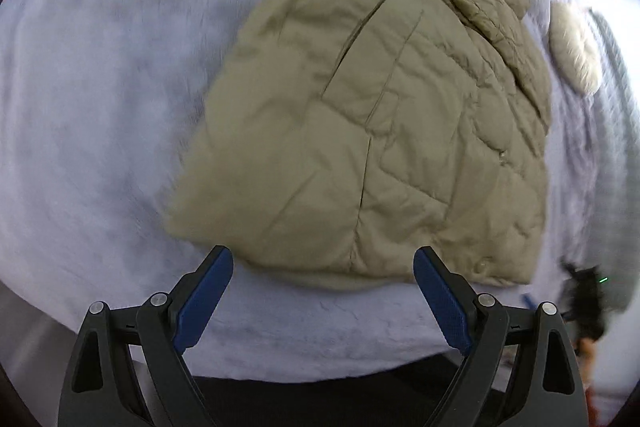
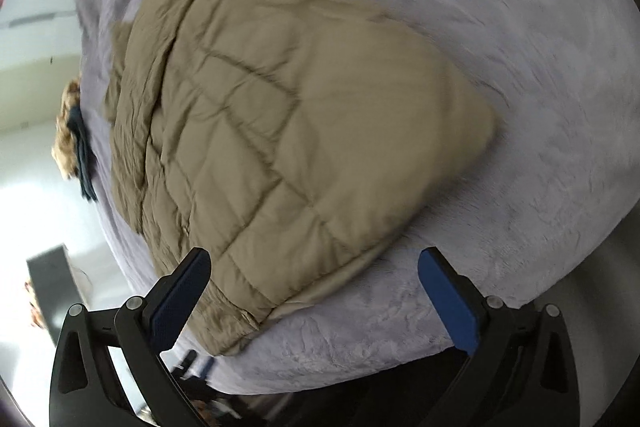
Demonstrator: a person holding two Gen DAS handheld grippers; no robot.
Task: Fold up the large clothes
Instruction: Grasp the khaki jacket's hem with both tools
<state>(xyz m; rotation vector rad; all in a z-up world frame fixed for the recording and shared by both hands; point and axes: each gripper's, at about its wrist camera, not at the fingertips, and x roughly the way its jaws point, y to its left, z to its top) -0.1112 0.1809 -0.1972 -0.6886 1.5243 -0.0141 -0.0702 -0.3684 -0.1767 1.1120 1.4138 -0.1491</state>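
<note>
The surface is a bed (image 1: 100, 99) covered with a pale lavender plush blanket (image 2: 520, 47), its pile brushed in uneven patches. The blanket runs over the near edge of the bed, where a dark band shows below it in both wrist views. Both views are blurred.

In the right wrist view, a bright room with pale walls lies beyond the left edge of the bed, and a dark box-shaped object (image 2: 52, 291) stands low at the left. Its kind cannot be told.

The task's thing, a tan quilted jacket (image 1: 380, 131), lies flat on the blanket, close to the near edge of the bed. Its hem faces the near edge, and its collar end lies at the far side. A doubled layer of the jacket runs along its right side in the left wrist view.

Other things on the bed:
- A cream fur-trimmed item (image 1: 576, 55) lies to the right of the jacket in the left wrist view, apart from it.
- A brown fur-trimmed item with dark blue cloth (image 2: 74, 143) lies at the left edge of the bed in the right wrist view, just beside the jacket.

The left gripper (image 1: 323, 265) has its blue-padded fingers (image 1: 208, 291) spread wide and released, just short of the jacket's hem, holding nothing. The right gripper (image 2: 314, 267) is likewise spread wide and released. Its left finger (image 2: 180, 295) overlaps the jacket's near corner in the view; contact cannot be told. A dark blurred object (image 1: 584, 303) at the far right of the left wrist view cannot be identified.
</note>
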